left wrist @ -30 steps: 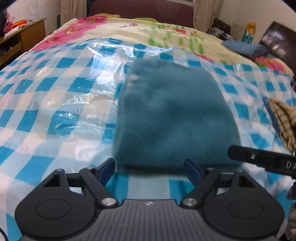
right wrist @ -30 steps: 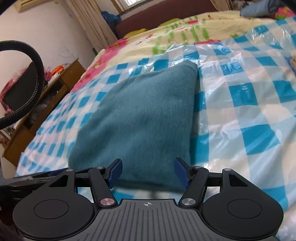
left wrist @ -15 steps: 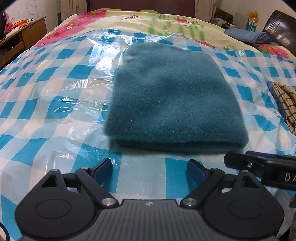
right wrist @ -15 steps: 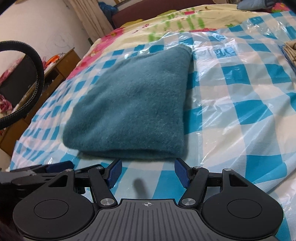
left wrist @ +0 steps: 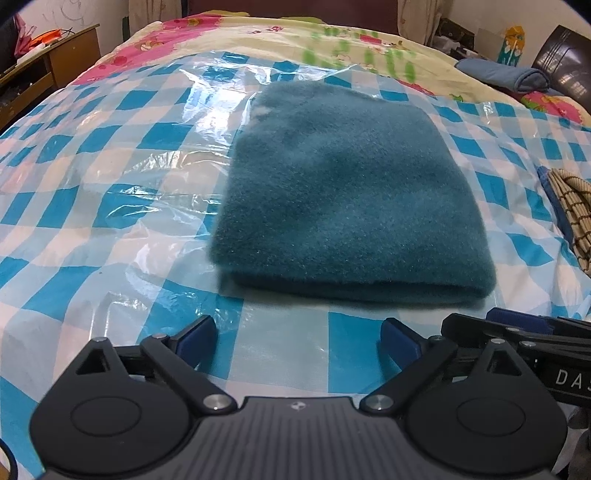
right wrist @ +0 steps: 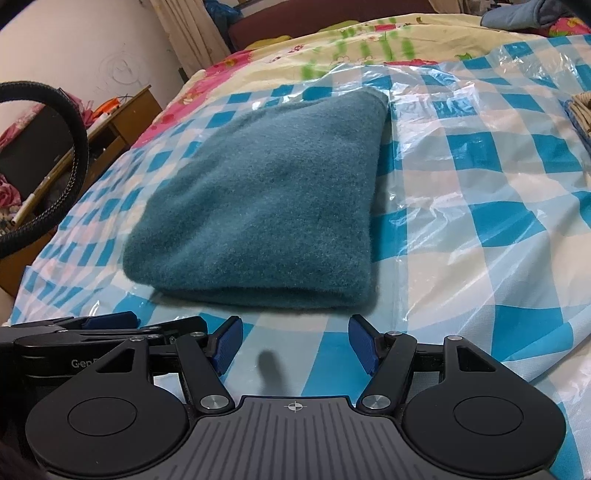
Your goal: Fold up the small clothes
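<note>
My left gripper (left wrist: 297, 338) and right gripper (right wrist: 293, 343) hover spread, empty, just near of the folded teal fleece (left wrist: 347, 199) on the checkered plastic sheet (left wrist: 110, 155).

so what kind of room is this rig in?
Likely a home bedroom: the folded teal cloth lies on a bed with a floral bedsheet, a dark headboard behind it, and a wooden side cabinet by the wall.
</note>
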{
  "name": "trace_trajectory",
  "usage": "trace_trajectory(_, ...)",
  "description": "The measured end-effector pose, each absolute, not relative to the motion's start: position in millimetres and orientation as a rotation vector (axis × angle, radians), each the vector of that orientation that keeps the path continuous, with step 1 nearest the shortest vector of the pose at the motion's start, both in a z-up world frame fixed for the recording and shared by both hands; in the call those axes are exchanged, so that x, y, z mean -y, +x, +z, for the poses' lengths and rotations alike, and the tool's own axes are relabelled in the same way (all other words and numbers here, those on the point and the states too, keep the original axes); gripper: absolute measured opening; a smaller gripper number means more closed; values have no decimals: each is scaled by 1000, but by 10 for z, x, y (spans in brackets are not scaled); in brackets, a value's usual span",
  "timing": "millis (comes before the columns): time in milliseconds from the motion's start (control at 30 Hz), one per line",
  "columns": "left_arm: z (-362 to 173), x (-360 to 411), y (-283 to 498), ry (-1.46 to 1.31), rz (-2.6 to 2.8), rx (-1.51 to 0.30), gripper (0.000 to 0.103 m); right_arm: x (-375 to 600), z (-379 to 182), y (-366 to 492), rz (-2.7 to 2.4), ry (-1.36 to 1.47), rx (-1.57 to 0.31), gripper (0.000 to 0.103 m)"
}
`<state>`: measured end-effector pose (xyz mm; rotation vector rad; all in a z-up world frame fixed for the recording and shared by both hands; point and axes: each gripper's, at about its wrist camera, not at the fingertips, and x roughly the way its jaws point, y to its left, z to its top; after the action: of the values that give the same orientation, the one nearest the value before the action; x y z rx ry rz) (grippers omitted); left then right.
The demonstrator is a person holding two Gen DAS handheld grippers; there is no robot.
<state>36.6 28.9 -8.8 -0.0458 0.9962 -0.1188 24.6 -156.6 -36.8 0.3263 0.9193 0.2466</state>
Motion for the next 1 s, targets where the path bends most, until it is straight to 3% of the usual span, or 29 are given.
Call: trace_trajectory(1000, -69, -270, 329, -30, -82, -989, 103, 1563, -389, 230, 209, 295, -929, 65)
